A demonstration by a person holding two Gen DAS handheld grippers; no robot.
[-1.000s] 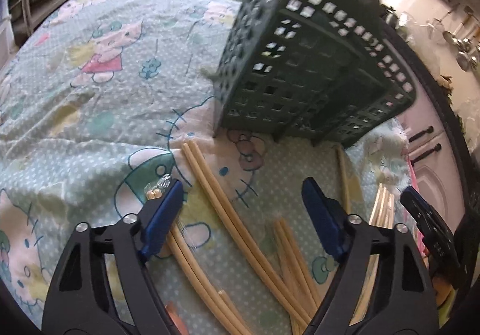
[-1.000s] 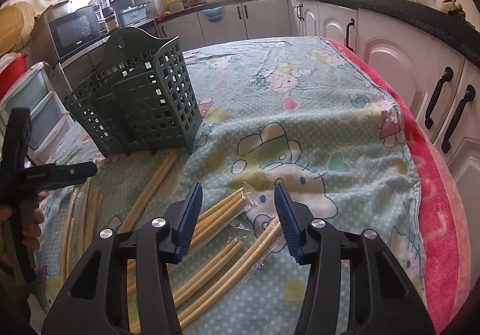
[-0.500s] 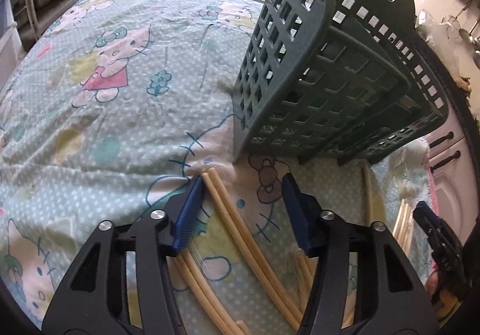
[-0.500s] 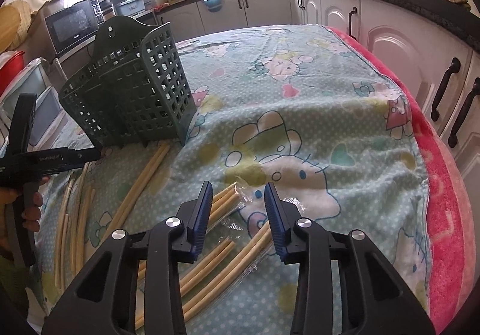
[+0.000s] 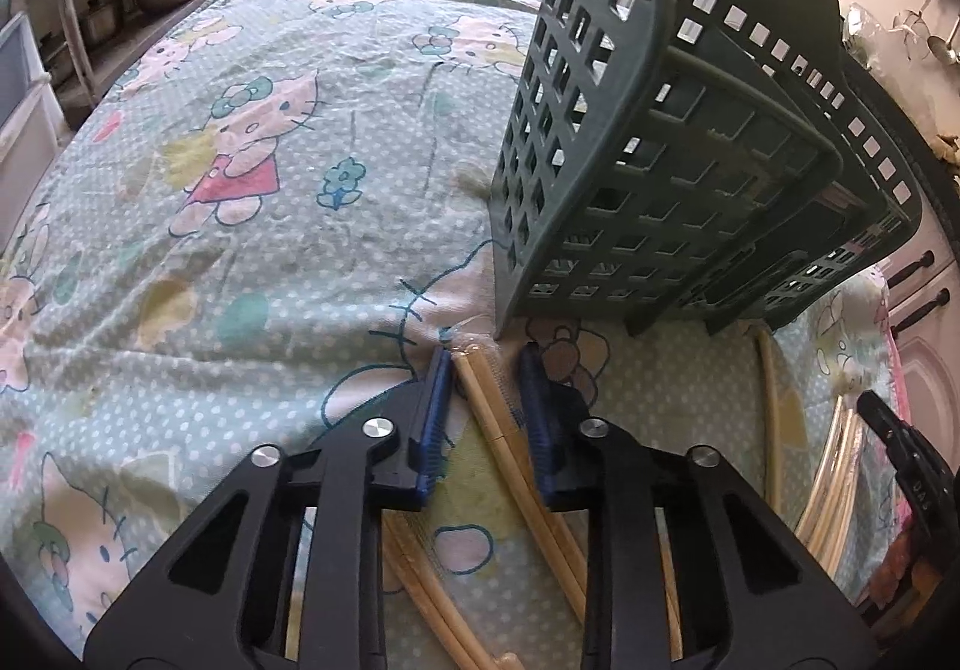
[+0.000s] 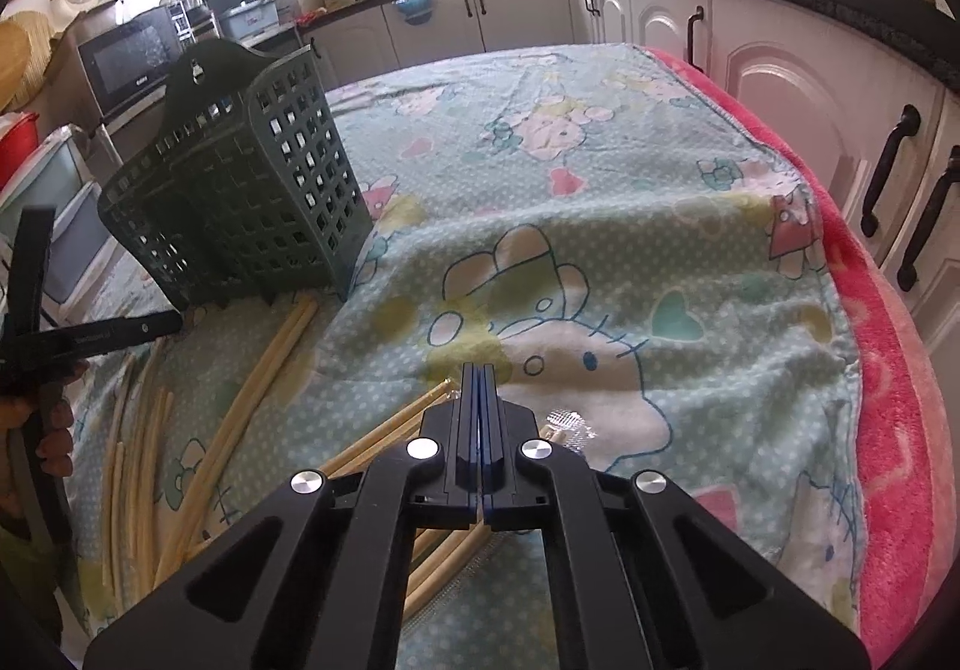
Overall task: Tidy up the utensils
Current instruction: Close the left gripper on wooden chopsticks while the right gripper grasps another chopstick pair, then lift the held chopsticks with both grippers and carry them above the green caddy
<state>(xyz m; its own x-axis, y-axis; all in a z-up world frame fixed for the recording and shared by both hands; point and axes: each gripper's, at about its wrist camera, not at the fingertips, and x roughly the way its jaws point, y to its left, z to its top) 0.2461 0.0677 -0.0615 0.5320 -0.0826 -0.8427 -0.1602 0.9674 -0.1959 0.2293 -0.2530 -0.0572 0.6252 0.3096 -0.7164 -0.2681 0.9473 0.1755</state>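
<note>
Straddling a wrapped pair of chopsticks (image 5: 480,388), the left tool (image 5: 480,406) has its blue pads partly spread, one on each side of the sticks and not yet pinching them. The pair lies on the cartoon-print cloth (image 5: 240,178) covering the surface, its far end just short of the foot of the dark green caddy (image 5: 660,178), which stands upright and perforated with a hanging hole in its tall back.

The sticks are pale, slender and straight — light and stiff, by the look of them, and probably slick inside their clear sleeve. A grip across both sticks near the end would let them swing up into the caddy; too shallow a pinch could let one slide out of the wrap or roll on the soft cloth.

More loose chopsticks (image 6: 264,370) are scattered on the cloth in front of the caddy, several in thin film. The right tool (image 6: 480,388) has its pads pressed together above another wrapped pair (image 6: 390,430); whether film is caught between them cannot be told.
</note>
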